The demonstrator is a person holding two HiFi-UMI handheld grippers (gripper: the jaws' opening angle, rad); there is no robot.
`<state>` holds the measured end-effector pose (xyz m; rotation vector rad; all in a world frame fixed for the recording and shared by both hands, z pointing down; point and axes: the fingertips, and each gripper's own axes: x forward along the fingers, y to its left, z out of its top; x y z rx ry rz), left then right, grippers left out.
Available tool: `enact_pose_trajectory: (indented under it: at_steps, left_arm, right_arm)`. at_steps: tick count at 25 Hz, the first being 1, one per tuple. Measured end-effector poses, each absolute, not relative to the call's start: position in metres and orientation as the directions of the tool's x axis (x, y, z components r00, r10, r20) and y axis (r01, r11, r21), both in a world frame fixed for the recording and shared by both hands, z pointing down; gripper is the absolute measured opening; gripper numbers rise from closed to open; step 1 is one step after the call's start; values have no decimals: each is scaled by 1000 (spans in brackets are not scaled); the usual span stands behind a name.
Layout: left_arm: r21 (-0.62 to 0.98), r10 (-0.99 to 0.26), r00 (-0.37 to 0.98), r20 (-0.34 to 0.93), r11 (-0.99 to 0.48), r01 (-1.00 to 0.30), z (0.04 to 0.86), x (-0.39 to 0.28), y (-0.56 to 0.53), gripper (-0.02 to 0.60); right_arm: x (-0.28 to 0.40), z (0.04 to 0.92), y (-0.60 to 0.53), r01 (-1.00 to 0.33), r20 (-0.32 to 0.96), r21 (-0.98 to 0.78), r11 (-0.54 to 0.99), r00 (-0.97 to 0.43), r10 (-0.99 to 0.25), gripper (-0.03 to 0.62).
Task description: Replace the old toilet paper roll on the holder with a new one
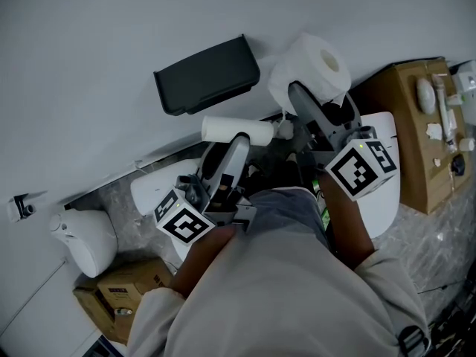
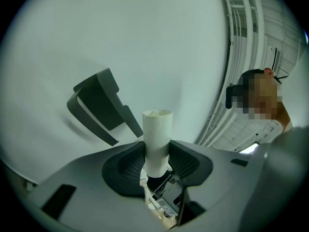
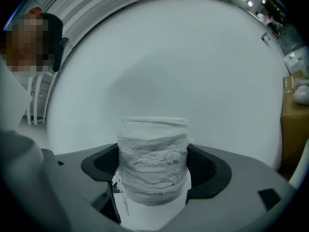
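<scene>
Nearest is the person's pale shirt point(image 1: 282, 288). At left, the left gripper point(image 1: 236, 141) pinches the old empty tube point(image 1: 236, 130), which lies level along the wall, just under the black holder point(image 1: 208, 74). The right gripper point(image 1: 301, 99) is clamped on the new roll point(image 1: 316, 65), to the right of the holder. I judge the roll must travel leftward once the tube moves away.

**Three views, one wall**

Head camera is looking steeply down over left tool point(image 1: 236, 138) and right tool point(image 1: 299, 99). Each tool's camera is facing the white wall point(image 1: 89, 36) closely along its jaws; head and left views are sharing the black holder point(image 1: 208, 74).
</scene>
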<state>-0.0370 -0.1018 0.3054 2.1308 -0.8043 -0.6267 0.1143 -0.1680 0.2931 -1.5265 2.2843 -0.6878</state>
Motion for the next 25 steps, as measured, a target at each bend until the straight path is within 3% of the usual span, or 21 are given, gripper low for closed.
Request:
enact_pose_trajectory:
  at_steps: [6, 25]
  left_arm:
    - [796, -720, 676, -159, -498, -344, 312, -39, -100, 160]
    - [800, -751, 633, -186, -490, -346, 314, -52, -96, 160]
  right_arm:
    - [106, 323, -181, -624, -9, -724, 295, -419, -908, 425]
    - [96, 379, -200, -266, -9, -955, 131, -414, -910, 425]
